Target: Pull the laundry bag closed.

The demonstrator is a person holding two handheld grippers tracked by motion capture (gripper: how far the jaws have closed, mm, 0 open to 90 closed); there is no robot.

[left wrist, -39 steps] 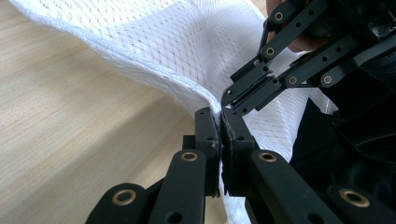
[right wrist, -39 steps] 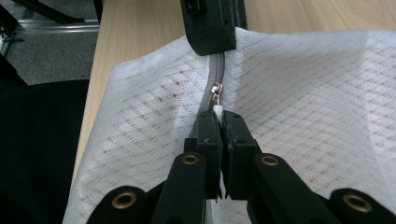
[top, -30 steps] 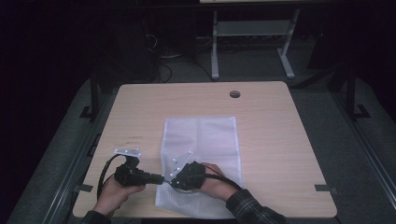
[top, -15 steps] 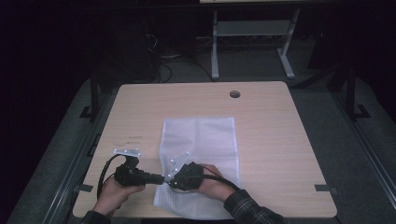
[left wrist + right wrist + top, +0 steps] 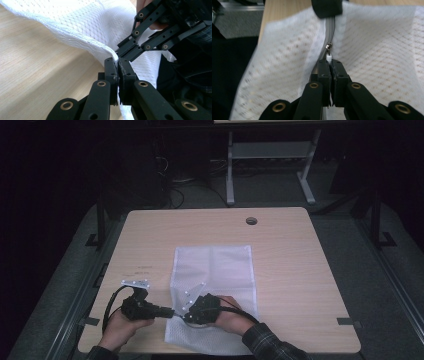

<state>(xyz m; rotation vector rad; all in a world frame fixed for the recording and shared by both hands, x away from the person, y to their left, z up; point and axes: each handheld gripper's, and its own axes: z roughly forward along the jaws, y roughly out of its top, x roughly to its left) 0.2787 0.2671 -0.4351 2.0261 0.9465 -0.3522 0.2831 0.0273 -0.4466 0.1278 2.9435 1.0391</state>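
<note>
**Two tongs pinch a white mesh bag at its zipper**

A white mesh bag (image 5: pixel 212 280), flat and rectangular with a fine honeycomb weave, lies on a pale wood-grain worktop (image 5: pixel 300 270), its near end reaching almost to the worktop's near edge. A round hole (image 5: pixel 251 221) sits in the worktop near its far edge.

In the high view both hands come in at the near edge. The left tongs (image 5: pixel 170 311), black and jointed, point right and meet the bag's near left edge. The right tongs (image 5: pixel 187 316) rest just beside them, over the bag's near left part, tips almost touching the left ones.

The left gripper view shows what the high view cannot: the left tongs (image 5: pixel 118 65) are clenched on the bag's hemmed edge (image 5: pixel 100 48), which is lifted off the wood in a soft fold, with the right tongs' black linkage close behind.

The right gripper view shows a grey zipper (image 5: pixel 329 30) running away down the mesh. The right tongs (image 5: pixel 329 62) are clenched on the small white pull tab (image 5: pixel 328 57) hanging from the metal slider (image 5: pixel 328 46). A black pad of the left tongs sits at the far end of the zipper.
</note>
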